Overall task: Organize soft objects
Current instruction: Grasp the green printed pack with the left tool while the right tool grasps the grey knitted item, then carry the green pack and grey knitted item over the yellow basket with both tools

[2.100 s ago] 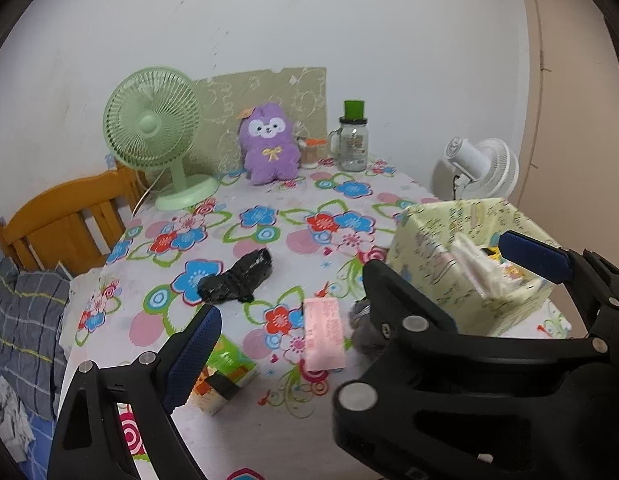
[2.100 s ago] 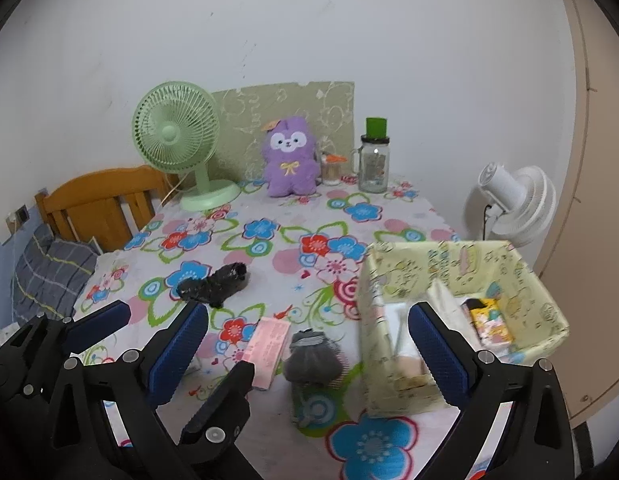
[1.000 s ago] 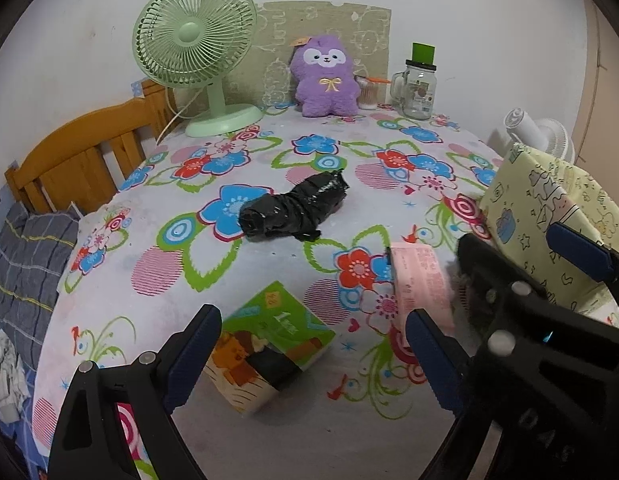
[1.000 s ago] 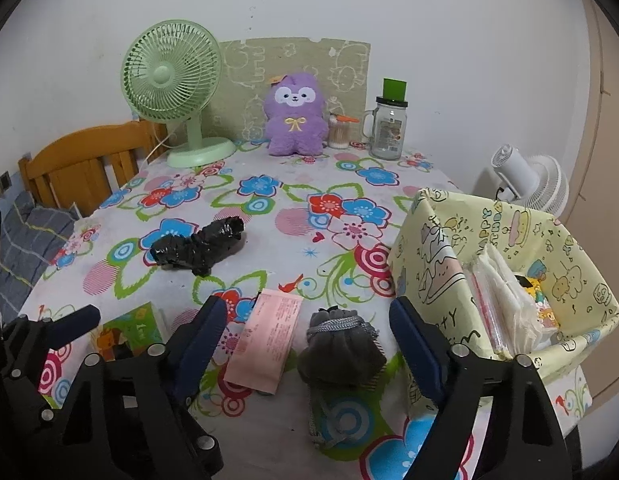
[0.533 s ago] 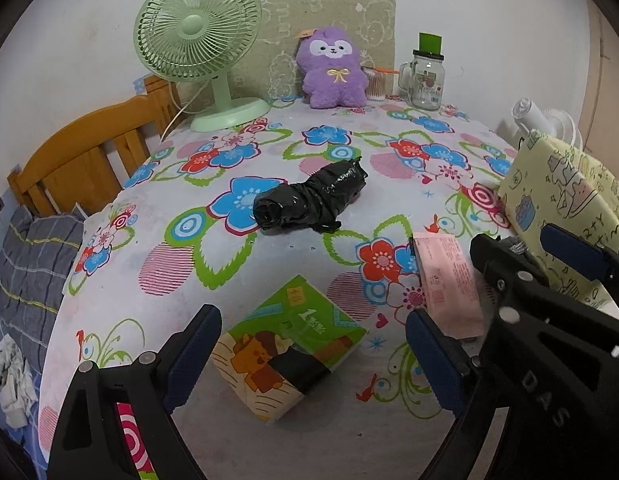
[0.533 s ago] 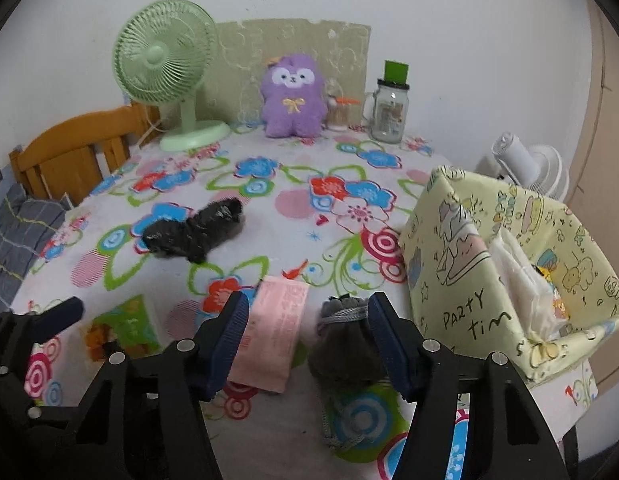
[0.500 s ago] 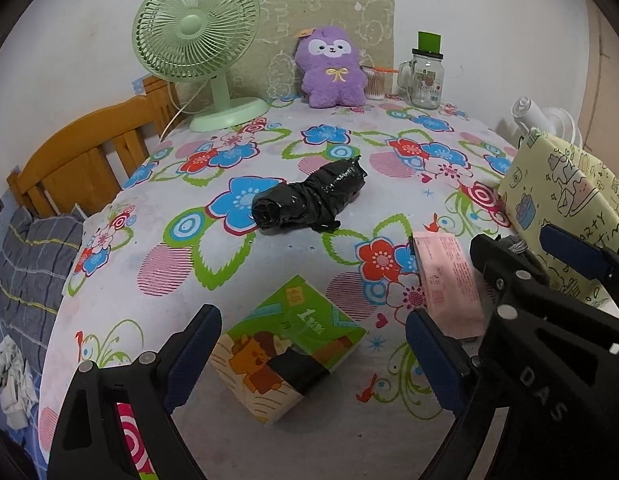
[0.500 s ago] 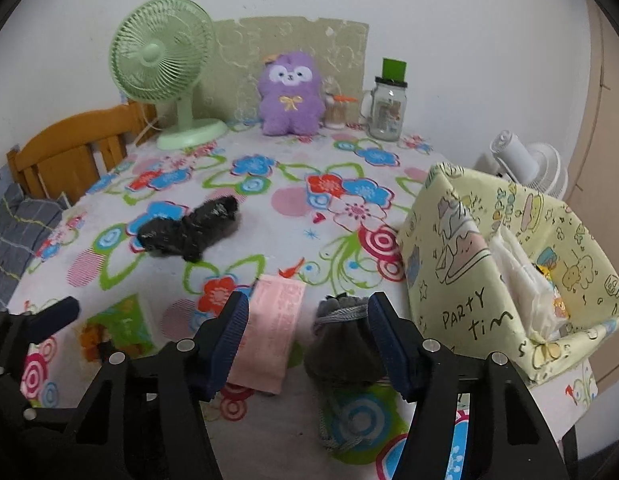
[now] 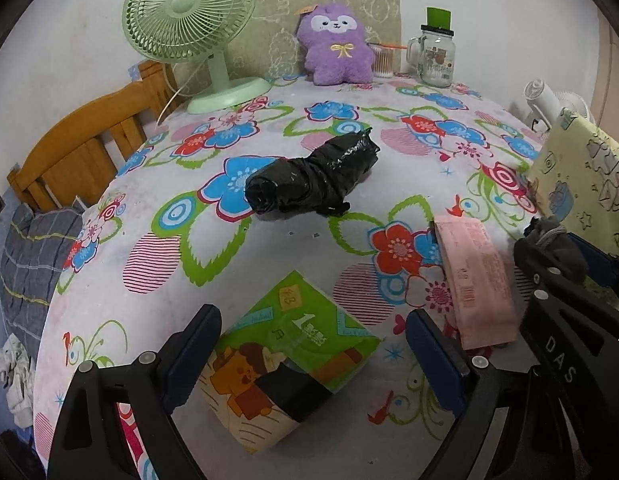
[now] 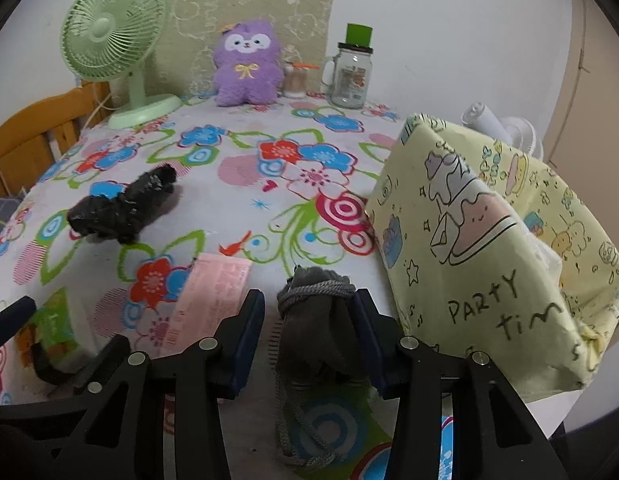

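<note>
A grey drawstring pouch [image 10: 313, 332] lies on the flowered tablecloth [image 10: 245, 204] beside a yellow fabric bin [image 10: 489, 248]. My right gripper [image 10: 307, 304] straddles the pouch and its jaws are closing; the right pad touches the cloth, while a small gap shows at the left pad. My left gripper [image 9: 313, 354] stands open low over a green tissue pack [image 9: 293, 344], one finger on each side. A pink packet [image 9: 473, 280] lies between the two grippers. A black plastic roll [image 9: 313, 178] sits further back on the table.
A purple plush [image 9: 337, 46], a green desk fan [image 9: 189, 12] and a glass jar [image 9: 435, 56] stand along the back wall. A wooden chair [image 9: 81, 152] is at the left edge. A white fan [image 9: 549, 104] stands behind the bin, which holds packets.
Both grippers have sunk toward the table. The right jaws have narrowed around the grey pouch. The left gripper has come closer over the green tissue pack, still open.
</note>
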`<act>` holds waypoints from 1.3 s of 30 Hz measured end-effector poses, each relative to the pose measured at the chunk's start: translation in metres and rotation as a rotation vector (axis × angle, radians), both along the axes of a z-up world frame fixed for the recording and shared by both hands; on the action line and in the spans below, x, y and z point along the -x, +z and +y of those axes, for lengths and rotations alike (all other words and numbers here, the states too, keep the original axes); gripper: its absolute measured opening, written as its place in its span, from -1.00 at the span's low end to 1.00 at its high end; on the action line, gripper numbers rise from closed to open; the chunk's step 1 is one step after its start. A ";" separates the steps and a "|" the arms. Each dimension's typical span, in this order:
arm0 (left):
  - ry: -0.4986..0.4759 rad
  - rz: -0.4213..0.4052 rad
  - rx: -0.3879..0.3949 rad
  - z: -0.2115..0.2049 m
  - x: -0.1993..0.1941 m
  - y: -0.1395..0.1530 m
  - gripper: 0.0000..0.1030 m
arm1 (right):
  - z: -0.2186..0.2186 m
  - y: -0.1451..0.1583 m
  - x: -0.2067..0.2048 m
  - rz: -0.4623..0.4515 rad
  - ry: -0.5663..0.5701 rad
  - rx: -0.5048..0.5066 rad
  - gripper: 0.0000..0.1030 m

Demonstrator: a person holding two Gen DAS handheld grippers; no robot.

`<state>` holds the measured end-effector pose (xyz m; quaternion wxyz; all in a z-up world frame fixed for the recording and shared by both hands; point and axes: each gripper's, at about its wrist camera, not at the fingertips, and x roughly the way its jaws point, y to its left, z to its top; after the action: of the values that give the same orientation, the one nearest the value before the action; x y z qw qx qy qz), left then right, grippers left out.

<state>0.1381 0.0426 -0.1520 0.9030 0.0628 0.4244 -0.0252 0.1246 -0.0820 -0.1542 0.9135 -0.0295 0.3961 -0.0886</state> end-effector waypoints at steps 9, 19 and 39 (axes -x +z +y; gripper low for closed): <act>0.008 0.002 0.071 0.011 0.002 0.004 0.76 | -0.001 0.004 0.008 -0.021 -0.013 -0.031 -0.32; 0.015 -0.008 0.082 0.019 0.007 0.004 0.50 | 0.020 0.018 0.010 -0.050 0.074 -0.102 -0.32; -0.024 -0.044 0.106 0.006 0.025 0.015 -0.10 | 0.036 0.023 0.020 -0.028 0.167 -0.128 -0.31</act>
<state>0.1131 0.0484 -0.1366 0.9138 0.0204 0.4016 -0.0572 0.1049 -0.0456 -0.1315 0.9231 -0.0029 0.3844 0.0129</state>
